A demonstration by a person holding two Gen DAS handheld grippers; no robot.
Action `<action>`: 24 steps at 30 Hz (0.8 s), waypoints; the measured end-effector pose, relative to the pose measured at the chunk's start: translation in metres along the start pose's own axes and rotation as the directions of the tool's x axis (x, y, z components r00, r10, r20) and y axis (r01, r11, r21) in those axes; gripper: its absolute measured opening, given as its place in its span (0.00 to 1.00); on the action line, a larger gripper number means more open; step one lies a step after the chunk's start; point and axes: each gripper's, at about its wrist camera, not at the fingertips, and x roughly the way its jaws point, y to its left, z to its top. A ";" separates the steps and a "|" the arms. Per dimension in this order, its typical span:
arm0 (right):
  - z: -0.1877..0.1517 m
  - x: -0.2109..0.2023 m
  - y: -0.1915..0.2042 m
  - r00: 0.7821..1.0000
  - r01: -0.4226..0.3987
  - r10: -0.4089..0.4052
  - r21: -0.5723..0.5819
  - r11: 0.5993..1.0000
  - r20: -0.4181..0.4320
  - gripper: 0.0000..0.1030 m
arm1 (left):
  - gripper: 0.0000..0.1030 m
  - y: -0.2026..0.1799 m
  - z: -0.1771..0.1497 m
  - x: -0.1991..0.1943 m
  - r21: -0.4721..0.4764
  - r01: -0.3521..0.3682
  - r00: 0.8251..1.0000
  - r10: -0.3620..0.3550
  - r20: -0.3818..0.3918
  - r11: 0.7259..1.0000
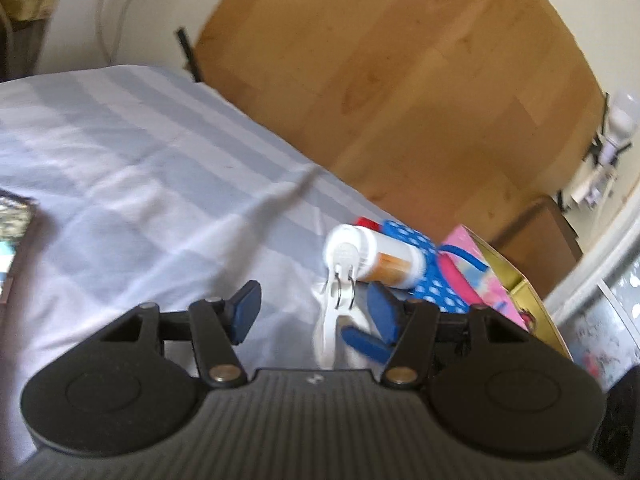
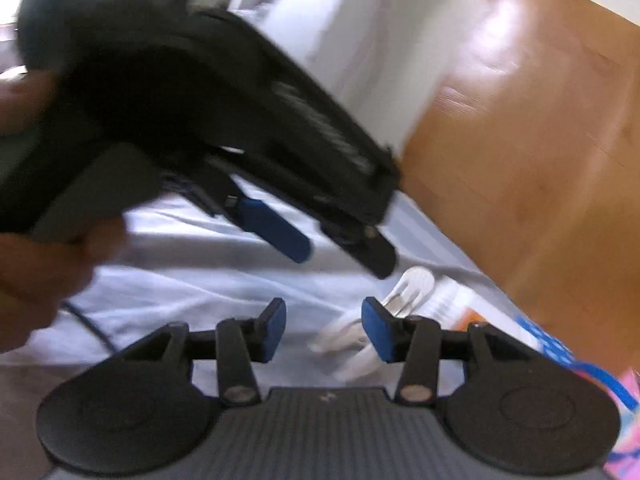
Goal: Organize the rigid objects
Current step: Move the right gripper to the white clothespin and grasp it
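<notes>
You have a bed with a pale blue-and-white striped sheet under everything, a wooden floor beyond its edge, a white wall with a cable hanging down it, and a brown box on the floor.

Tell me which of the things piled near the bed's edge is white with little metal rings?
The white clothes peg, lying against the cap of the orange bottle. The spotted blue bag and pink box have no rings.
</notes>
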 end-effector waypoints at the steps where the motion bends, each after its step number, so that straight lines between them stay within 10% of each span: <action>1: 0.001 0.001 0.004 1.000 -0.024 0.024 0.000 1.000 0.001 0.42 | 0.59 0.001 0.001 -0.001 -0.004 -0.003 1.000 0.003 0.001 1.000; 19: -0.012 -0.014 -0.067 0.998 -0.045 0.059 0.381 0.924 -0.027 0.38 | 0.52 -0.006 0.001 0.015 0.008 0.047 0.997 -0.046 -0.061 0.999; 24: -0.010 0.021 -0.070 0.984 -0.067 0.134 0.455 0.888 -0.117 0.38 | 0.28 -0.008 0.001 0.039 0.004 0.031 0.990 -0.030 -0.137 1.000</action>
